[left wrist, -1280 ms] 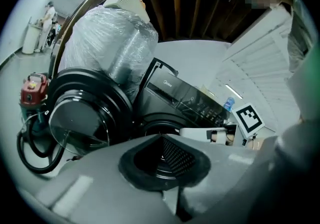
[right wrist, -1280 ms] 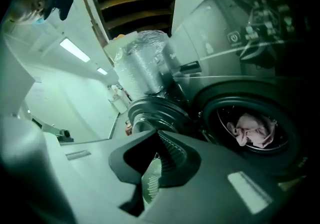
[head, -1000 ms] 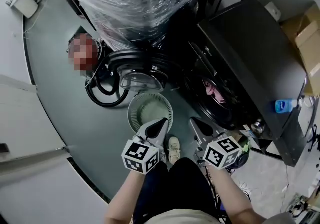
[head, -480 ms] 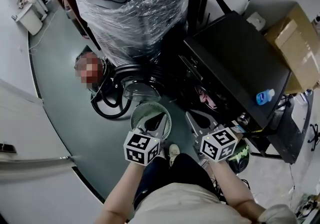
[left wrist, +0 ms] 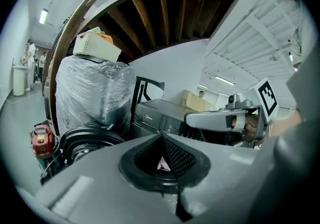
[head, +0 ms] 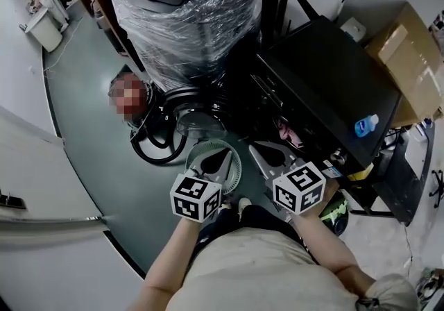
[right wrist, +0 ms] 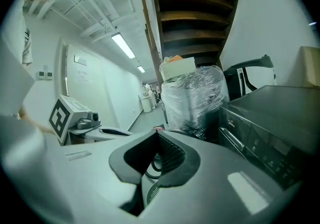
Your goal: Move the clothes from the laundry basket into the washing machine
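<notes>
Noting left gripper (head: 223, 157) and right gripper (head: 261, 149) closed, empty; laundry basket (head: 235, 162) at centre looks bare, pink garment (head: 288, 133) inside washing machine (head: 333, 84), so loading is likely finished.

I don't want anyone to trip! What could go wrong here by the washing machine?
The black hose loops lie on the floor right beside the laundry basket; someone could trip on them. The pink cloth sits at the washing machine opening, so it might slip back out. The blue bottle lies near the machine's top edge and could get knocked off.
</notes>
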`<action>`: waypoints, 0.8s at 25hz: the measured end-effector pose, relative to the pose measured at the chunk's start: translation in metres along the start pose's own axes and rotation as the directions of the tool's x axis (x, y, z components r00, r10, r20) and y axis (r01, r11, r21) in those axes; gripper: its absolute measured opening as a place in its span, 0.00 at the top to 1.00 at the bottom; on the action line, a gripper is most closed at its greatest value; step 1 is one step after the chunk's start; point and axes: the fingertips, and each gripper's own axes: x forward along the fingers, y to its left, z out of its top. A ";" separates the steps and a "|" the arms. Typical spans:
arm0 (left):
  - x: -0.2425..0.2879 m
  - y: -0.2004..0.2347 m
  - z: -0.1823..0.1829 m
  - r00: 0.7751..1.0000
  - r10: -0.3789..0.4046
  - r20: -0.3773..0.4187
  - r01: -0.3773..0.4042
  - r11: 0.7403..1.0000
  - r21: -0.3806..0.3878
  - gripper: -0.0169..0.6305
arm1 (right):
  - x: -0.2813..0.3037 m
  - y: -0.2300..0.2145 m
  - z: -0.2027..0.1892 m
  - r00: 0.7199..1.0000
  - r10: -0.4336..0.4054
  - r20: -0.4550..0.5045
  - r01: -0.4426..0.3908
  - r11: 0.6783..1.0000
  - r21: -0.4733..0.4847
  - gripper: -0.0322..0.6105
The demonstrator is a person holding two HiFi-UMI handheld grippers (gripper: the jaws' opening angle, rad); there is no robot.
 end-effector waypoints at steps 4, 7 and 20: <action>-0.010 0.003 -0.004 1.000 -0.004 0.012 0.004 1.000 -0.014 0.97 | 0.001 0.010 -0.003 1.000 0.015 -0.015 -0.016 1.000 -0.023 0.91; -0.013 0.004 -0.003 1.000 -0.004 0.018 0.004 1.000 -0.011 0.97 | 0.004 0.011 -0.005 0.999 0.019 -0.027 -0.020 0.999 -0.041 0.91; -0.007 -0.010 0.010 0.999 -0.041 0.025 0.040 0.999 0.032 0.97 | -0.002 0.018 0.008 0.993 0.097 -0.068 -0.108 0.979 -0.171 0.91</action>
